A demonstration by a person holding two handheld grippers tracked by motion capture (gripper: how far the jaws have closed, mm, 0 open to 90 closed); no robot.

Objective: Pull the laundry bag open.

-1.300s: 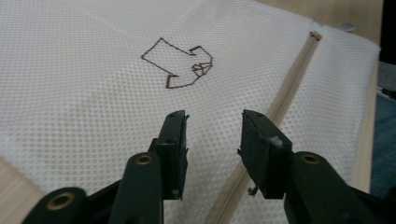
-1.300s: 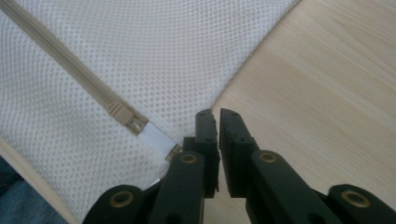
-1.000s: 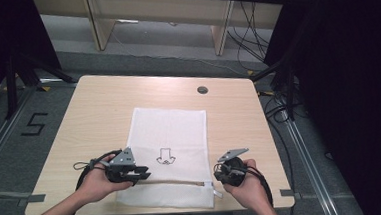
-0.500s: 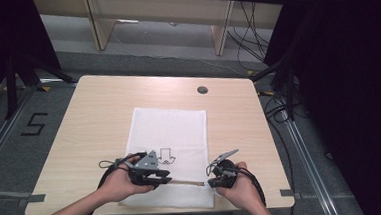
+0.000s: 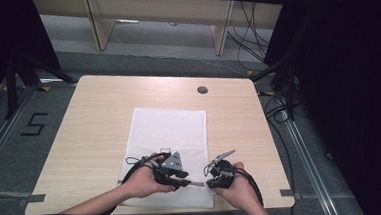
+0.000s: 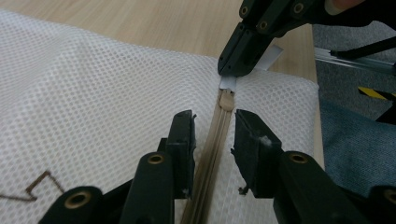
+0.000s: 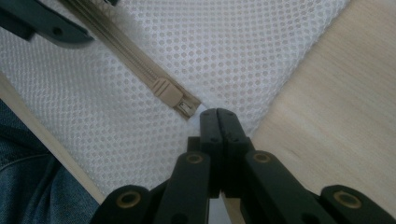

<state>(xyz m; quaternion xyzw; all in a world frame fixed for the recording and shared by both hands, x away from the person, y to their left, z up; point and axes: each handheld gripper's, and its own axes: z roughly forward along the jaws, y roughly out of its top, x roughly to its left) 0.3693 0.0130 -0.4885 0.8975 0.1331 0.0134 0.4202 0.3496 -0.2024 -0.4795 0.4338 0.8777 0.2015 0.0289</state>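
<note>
Since the earlier high view the left gripper [image 5: 190, 181] has slid rightward along the near edge of the white mesh bag [image 5: 172, 133], closing most of the gap to the right gripper [image 5: 210, 179], which has hardly moved. The bag lies flat on the worktop [image 5: 89, 128], its beige zipper [image 6: 212, 154] running left to right along the near edge. In the left gripper view the zipper's long axis passes straight between the two black jaws toward the slider [image 6: 227, 100], which sits just ahead of them at the bag's right end. Those jaws have just been opening and now stand about half apart, straddling the zipper without pressing on it. The right gripper is clamped tight on the white fabric tab [image 6: 228, 83] at the zipper's end, just beyond the slider [image 7: 166, 91], pinning that corner. The left gripper is the one nearer the run of the zipper.
</note>
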